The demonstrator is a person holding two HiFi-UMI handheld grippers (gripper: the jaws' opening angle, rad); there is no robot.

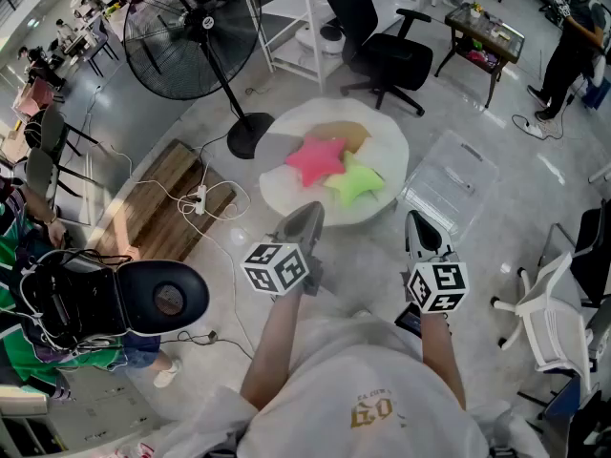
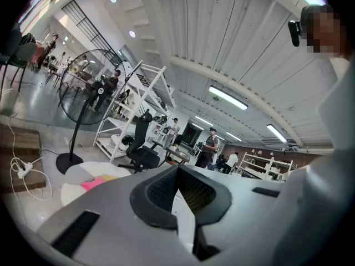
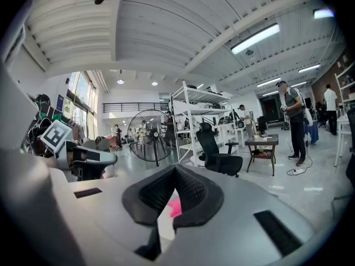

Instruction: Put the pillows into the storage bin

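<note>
In the head view, a pink star pillow (image 1: 318, 158), a green star pillow (image 1: 355, 181) and a tan pillow (image 1: 346, 134) lie on a round white cushion (image 1: 286, 187) on the floor ahead of me. The clear storage bin (image 1: 449, 179) stands just right of the cushion. My left gripper (image 1: 310, 210) is shut and empty, held short of the cushion's near edge. My right gripper (image 1: 413, 219) is also shut and empty, near the bin's front left corner. The left gripper view shows the pink pillow (image 2: 94, 183) past the closed jaws. A sliver of pink pillow (image 3: 175, 206) shows below the right gripper's closed pads.
A standing fan (image 1: 205, 36) has its base (image 1: 250, 134) just left of the cushion. A wooden board with a power strip (image 1: 177, 194) lies at left. A black office chair (image 1: 382, 46) and small table (image 1: 485, 34) stand behind. A white chair (image 1: 549, 318) is at right, a black camera rig (image 1: 124, 299) at left.
</note>
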